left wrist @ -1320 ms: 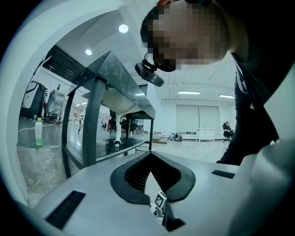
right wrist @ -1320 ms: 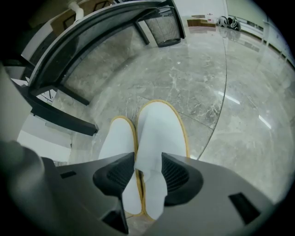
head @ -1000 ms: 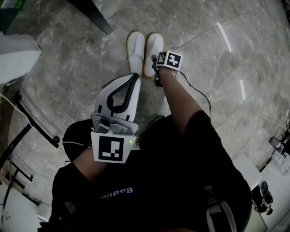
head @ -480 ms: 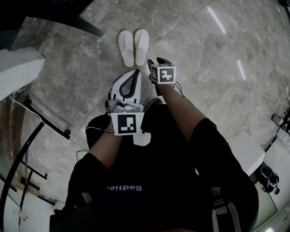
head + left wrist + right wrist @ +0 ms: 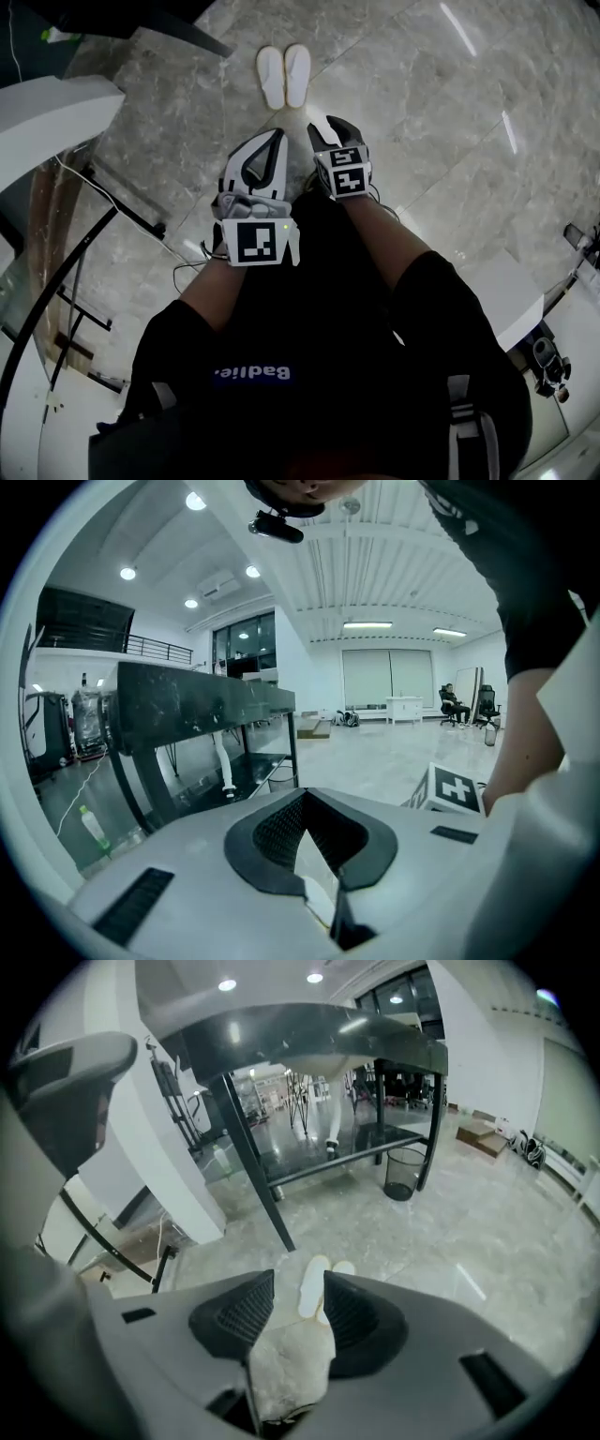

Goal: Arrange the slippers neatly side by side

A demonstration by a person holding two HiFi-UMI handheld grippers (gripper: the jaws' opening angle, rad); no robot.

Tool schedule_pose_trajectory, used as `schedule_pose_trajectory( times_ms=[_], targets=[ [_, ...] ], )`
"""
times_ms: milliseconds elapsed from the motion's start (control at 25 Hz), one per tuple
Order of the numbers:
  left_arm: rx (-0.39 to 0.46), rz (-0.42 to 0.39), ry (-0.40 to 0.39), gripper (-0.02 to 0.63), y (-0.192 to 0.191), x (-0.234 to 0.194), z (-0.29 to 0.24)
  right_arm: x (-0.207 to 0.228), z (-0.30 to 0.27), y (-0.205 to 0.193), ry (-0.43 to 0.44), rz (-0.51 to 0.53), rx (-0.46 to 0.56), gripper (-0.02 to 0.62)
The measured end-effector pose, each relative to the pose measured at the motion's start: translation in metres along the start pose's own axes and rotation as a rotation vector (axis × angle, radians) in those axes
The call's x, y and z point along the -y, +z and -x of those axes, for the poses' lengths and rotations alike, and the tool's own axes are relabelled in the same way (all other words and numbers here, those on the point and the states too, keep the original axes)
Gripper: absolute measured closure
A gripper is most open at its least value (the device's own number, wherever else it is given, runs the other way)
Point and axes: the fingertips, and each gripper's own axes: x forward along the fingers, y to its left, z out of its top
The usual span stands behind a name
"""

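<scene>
Two white slippers point(image 5: 284, 75) lie side by side on the marble floor, toes pointing away, at the top of the head view. Both grippers hang well above and short of them. My right gripper point(image 5: 328, 131) is open with nothing between its fingers; in the right gripper view point(image 5: 300, 1283) the slippers point(image 5: 312, 1288) show far below through the gap. My left gripper point(image 5: 272, 141) is beside it, its tips meeting in a closed loop with nothing held. In the left gripper view point(image 5: 305, 803) it points out across the room.
A black table point(image 5: 300, 1035) stands behind the slippers, with a bin point(image 5: 403, 1174) under it. White curved furniture point(image 5: 47, 112) and cables point(image 5: 122, 206) are on the left, and a white block point(image 5: 511, 300) on the right. A person sits far off point(image 5: 453, 700).
Both grippers have risen from the floor and drawn back toward the body. The right one has left the slippers' side. The slippers stay put and look smaller.
</scene>
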Motion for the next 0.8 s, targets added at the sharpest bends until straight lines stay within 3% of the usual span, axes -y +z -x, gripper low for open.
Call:
schedule_pose_trajectory(
  times_ms=[200,480,800],
  targets=[
    [0.000,-0.029,-0.028,0.606,0.059,-0.003,0.031,-0.018,0.083,0.036,0.000,0.031,0.125,0.434],
    [0.022,-0.044,-0.099,0.606,0.124,0.008,0.073,-0.037,0.182,0.072,-0.019,0.019,0.189,0.435],
    [0.030,-0.132,-0.157,0.606,0.153,0.012,0.105,-0.073,0.276,0.119,0.001,0.134,0.273,0.435]
  ],
)
